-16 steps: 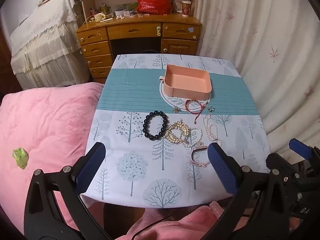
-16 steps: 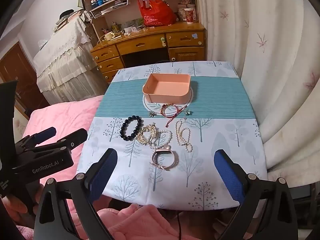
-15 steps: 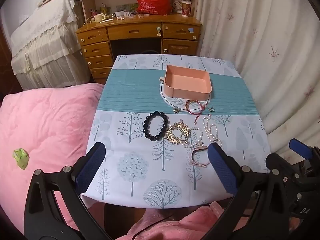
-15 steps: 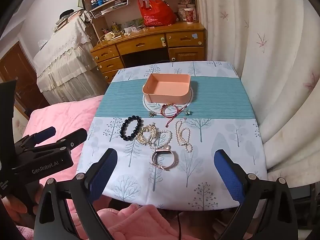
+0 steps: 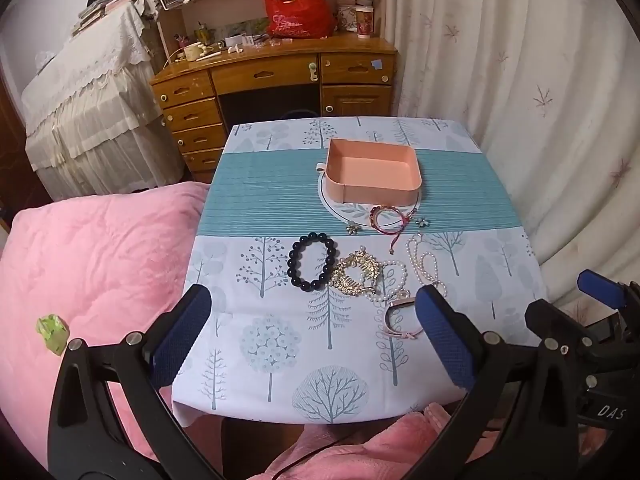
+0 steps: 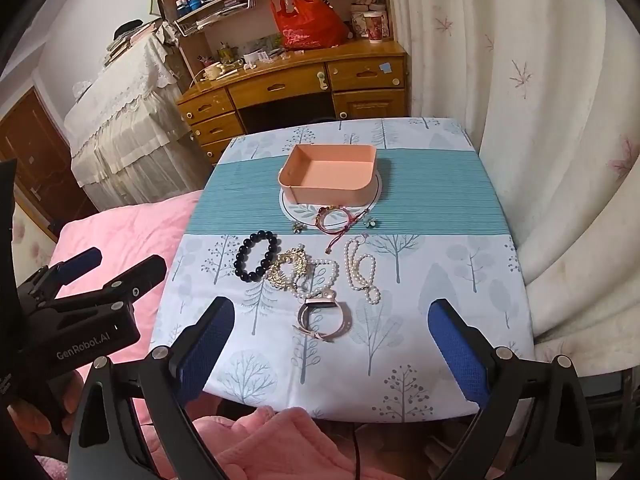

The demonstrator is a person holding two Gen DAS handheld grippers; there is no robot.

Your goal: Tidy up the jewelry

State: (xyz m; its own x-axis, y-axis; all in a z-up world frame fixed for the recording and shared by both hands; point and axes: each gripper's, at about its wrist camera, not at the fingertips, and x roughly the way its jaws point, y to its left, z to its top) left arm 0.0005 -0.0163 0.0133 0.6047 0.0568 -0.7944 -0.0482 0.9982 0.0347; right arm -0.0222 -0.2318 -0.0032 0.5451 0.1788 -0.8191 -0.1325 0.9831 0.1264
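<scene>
An empty pink tray (image 5: 374, 170) (image 6: 330, 178) sits mid-table on the teal stripe. In front of it lies jewelry: a red cord bracelet (image 5: 386, 218) (image 6: 334, 218), a black bead bracelet (image 5: 312, 266) (image 6: 257, 256), a gold hair comb (image 5: 356, 274) (image 6: 288, 270), pearl strands (image 5: 424, 262) (image 6: 362, 268) and a rose-gold watch (image 5: 396, 318) (image 6: 324, 316). My left gripper (image 5: 312, 330) hangs open over the table's near edge, holding nothing. My right gripper (image 6: 332, 334) is open too, empty, with the watch just beyond its fingers.
The small table (image 5: 256, 196) carries a tree-print cloth. A pink quilt (image 5: 92, 264) lies to its left, a white curtain (image 5: 520, 80) hangs on the right, and a wooden desk (image 5: 276, 84) stands behind. Two small flower earrings (image 5: 352, 229) lie near the tray.
</scene>
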